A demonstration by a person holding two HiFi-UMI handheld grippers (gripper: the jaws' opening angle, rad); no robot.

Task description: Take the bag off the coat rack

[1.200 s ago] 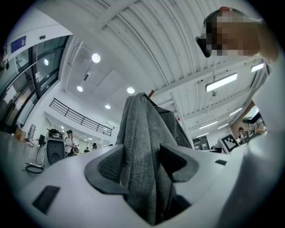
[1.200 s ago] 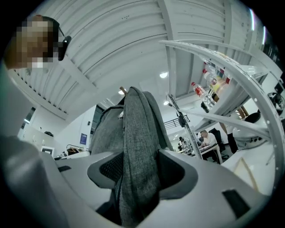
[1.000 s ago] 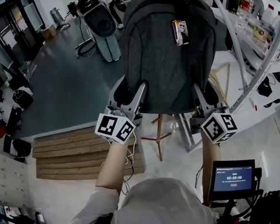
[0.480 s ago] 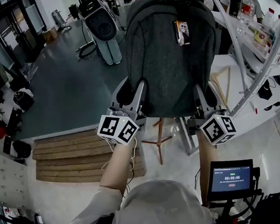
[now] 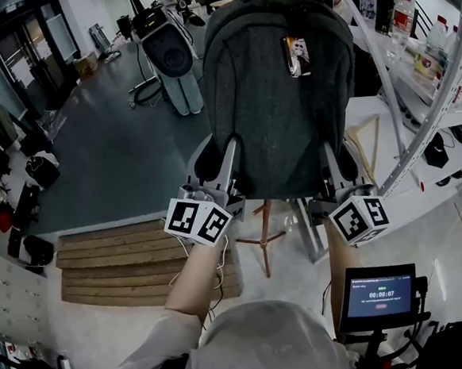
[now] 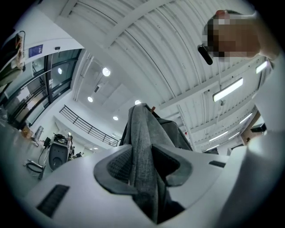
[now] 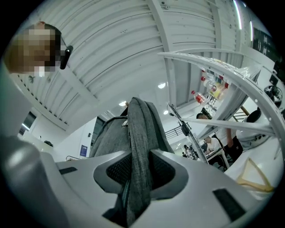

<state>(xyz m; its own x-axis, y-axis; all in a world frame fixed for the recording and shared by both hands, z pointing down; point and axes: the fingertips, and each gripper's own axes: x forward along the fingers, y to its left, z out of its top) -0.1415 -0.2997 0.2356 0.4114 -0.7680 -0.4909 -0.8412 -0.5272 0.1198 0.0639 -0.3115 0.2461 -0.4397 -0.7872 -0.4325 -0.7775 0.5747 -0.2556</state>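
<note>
Left gripper (image 5: 215, 159) and right gripper (image 5: 340, 166) are raised to the two lower corners of the grey bag (image 5: 275, 104). A fold of its fabric is seen pinched between each pair of jaws, which are closing on it at this moment. One corner is taken low on each side, presumably so that the weight can be pushed upward evenly and the bag freed from whatever it hangs on. The bag is hung on the wooden coat rack (image 5: 265, 222), of which only the pole and spread feet below the bag are shown. The bag's top is cut off by the upper edge of the head view, so the hook and the hanging loop cannot be made out. Its far side is hidden by its own body.
</note>
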